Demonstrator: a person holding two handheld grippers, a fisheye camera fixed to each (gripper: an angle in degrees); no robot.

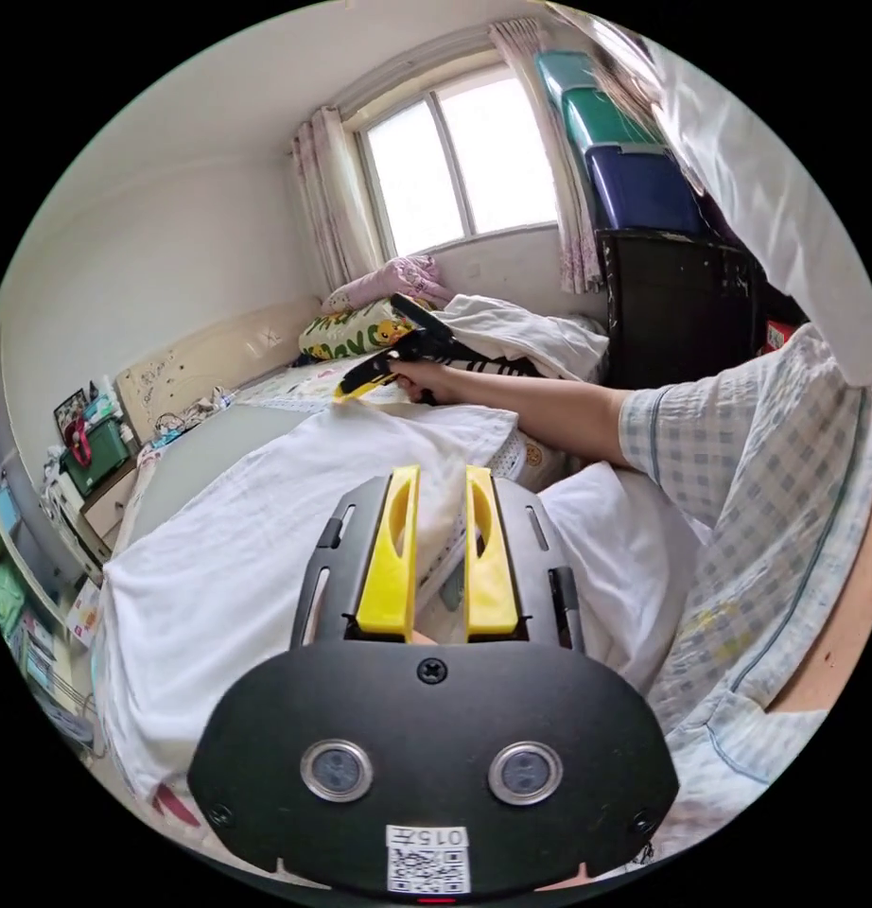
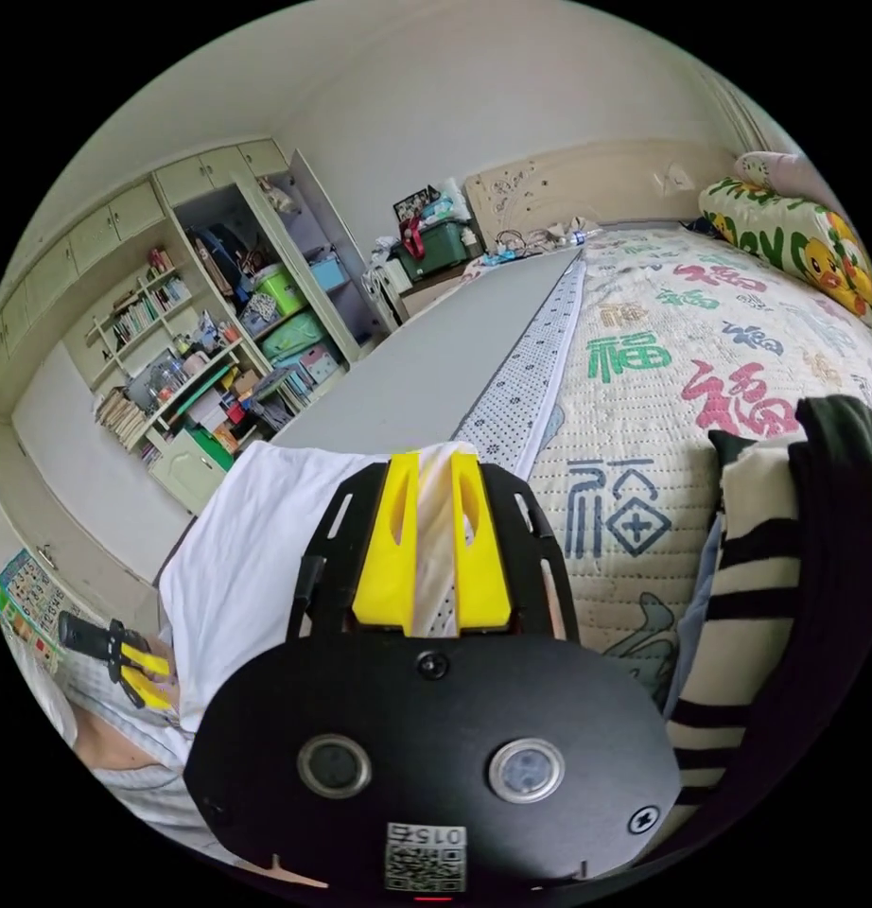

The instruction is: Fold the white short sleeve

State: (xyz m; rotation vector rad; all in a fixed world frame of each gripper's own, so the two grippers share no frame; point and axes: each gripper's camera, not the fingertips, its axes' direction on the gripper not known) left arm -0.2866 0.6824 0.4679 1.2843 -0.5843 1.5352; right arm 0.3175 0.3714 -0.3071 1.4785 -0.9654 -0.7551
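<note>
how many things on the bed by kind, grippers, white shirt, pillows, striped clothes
grippers: 2, the left gripper and the right gripper, each shut on the white shirt
white shirt: 1
printed pillow: 1
pink pillow: 1
black and white striped garment: 1
total: 6

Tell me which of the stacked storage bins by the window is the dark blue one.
The bottom bin of the stack, resting on the black cabinet. The two bins above it are green and teal.
</note>
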